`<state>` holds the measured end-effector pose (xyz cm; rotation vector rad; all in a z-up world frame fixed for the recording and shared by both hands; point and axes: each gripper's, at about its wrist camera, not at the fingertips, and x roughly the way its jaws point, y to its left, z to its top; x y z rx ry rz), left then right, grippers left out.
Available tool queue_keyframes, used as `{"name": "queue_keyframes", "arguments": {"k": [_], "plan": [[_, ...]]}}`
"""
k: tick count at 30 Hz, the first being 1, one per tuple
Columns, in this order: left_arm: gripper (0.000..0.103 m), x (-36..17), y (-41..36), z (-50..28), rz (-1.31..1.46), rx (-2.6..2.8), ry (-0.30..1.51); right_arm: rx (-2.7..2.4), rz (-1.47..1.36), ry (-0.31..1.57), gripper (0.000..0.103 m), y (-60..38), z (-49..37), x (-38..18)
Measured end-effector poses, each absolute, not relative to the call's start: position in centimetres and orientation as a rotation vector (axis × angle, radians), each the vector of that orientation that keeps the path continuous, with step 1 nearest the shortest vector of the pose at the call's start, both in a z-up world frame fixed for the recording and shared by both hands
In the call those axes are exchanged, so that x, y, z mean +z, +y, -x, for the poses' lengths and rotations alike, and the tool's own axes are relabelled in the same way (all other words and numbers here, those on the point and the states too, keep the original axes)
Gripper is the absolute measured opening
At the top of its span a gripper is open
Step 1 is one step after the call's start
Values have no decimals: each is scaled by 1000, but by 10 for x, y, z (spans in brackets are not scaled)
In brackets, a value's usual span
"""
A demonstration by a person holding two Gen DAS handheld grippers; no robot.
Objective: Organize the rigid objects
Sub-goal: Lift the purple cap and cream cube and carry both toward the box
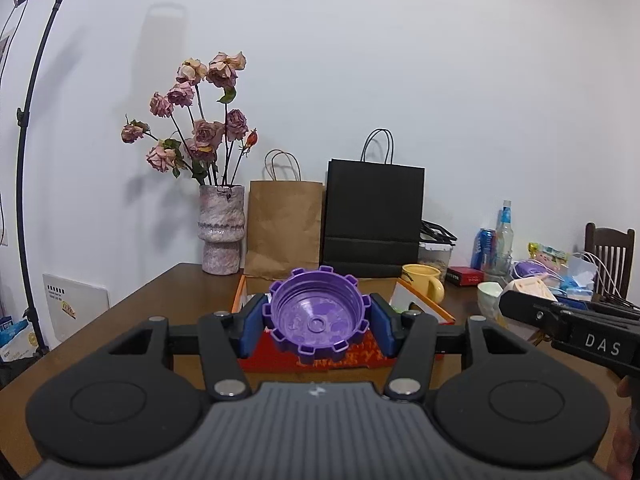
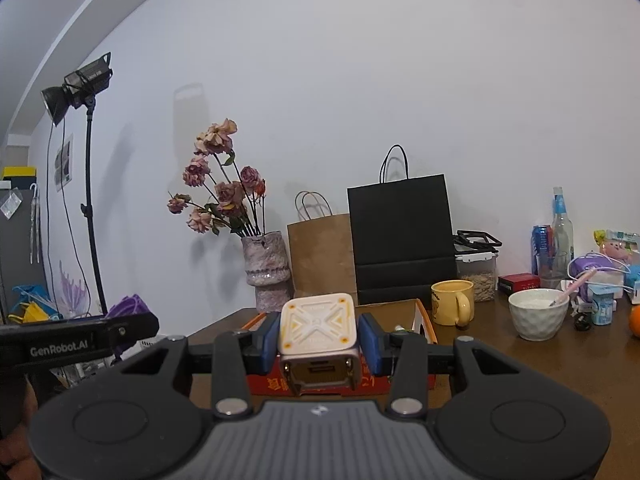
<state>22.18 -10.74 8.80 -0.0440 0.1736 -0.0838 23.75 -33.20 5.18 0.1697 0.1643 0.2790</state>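
Note:
My left gripper is shut on a purple toothed lid, its hollow side facing the camera, held above the front of an open cardboard box with a red flap. My right gripper is shut on a cream square block with orange marks and a metal frame at its near end, also held over that open cardboard box. The right gripper shows at the right edge of the left wrist view with the cream block. In the right wrist view the left gripper carries the purple lid at the left.
On the wooden table stand a vase of dried roses, a brown paper bag, a black bag, a yellow mug, a white bowl, bottles and packets at the right. A light stand rises at the left.

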Motion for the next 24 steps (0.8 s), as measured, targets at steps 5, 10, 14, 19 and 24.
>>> {"name": "queue_keyframes", "arguments": {"k": [5, 10, 14, 19, 24], "plan": [[55, 93, -105, -253, 51, -88, 178, 283, -165, 190, 41, -328, -273, 54], [55, 97, -103, -290, 51, -89, 190, 284, -152, 199, 41, -324, -312, 60], [55, 102, -101, -320, 44, -86, 186, 277, -140, 205, 41, -323, -346, 68], [55, 111, -100, -368, 47, -93, 183, 285, -138, 220, 41, -323, -397, 77], [55, 119, -103, -417, 34, -104, 180, 287, -117, 240, 41, -316, -450, 80]]}}
